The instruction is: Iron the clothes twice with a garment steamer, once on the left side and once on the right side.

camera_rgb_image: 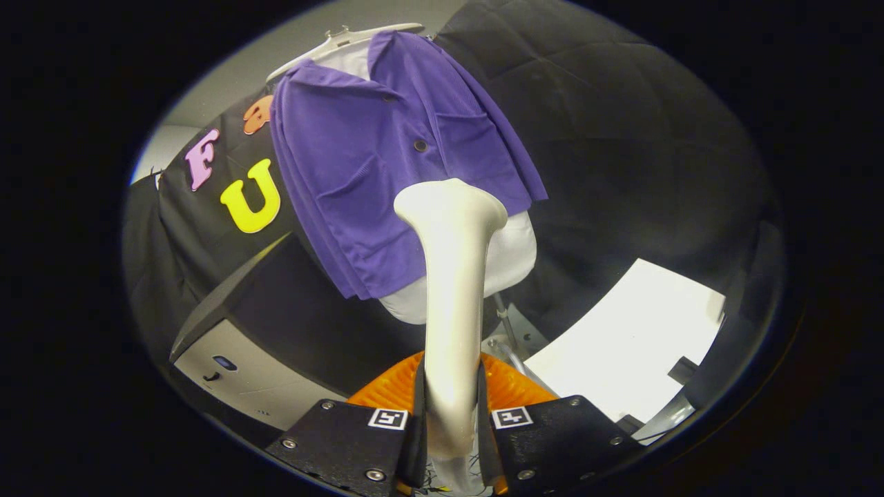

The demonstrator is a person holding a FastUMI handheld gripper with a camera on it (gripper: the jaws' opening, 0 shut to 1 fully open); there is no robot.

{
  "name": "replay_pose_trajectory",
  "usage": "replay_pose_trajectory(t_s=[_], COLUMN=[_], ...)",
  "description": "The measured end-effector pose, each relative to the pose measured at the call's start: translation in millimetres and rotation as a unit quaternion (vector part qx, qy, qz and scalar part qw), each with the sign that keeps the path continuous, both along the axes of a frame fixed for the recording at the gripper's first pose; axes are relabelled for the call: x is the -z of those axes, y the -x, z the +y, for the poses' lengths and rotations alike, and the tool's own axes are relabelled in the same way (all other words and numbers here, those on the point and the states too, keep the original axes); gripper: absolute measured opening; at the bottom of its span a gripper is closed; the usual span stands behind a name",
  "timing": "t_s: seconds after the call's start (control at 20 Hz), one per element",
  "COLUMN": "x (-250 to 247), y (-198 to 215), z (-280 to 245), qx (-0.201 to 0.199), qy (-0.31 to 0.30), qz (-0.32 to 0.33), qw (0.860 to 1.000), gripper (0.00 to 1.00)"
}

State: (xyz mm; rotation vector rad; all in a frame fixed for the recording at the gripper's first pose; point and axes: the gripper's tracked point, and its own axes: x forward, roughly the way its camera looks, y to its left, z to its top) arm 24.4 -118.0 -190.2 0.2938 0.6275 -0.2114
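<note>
1. Purple shirt hangs on a white hanger over a white body form, beyond the fingers.
2. Both fingers of the gripper squeeze the handle of the white garment steamer, so it is held tight.
3. Its wide head points up at the shirt's bottom edge, but I cannot tell if it touches.
4. I think a pass is about to begin; next, bring the head flat onto one side.
5. No boxes or bowls hold anything; a white sheet lies nearby.

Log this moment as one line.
gripper: shut on steamer | steamer head: raised toward purple shirt | contact: cannot tell | shirt: on hanger
</note>
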Motion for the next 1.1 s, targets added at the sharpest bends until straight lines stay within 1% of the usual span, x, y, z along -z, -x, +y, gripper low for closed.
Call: replay_pose_trajectory(t_s=[0.25,0.45,0.55,0.6,0.8,0.9,1.1], x=[-73.9,-122.8,-141.2,-143.4,-144.1,-145.4,-135.6], y=[23.6,39.0,47.3,44.8,74.9,85.2,94.9], z=[33.6,61.6,77.9,80.7,98.0,104.6,118.0], qx=[-0.035,-0.076,-0.101,-0.114,-0.165,-0.182,-0.206], qy=[0.028,0.053,0.056,0.057,0.065,0.071,0.062], qz=[-0.056,-0.109,-0.131,-0.135,-0.149,-0.157,-0.153], qw=[0.997,0.990,0.985,0.983,0.973,0.968,0.965], gripper=[0.30,0.30,0.30,0.30,0.30,0.30,0.30])
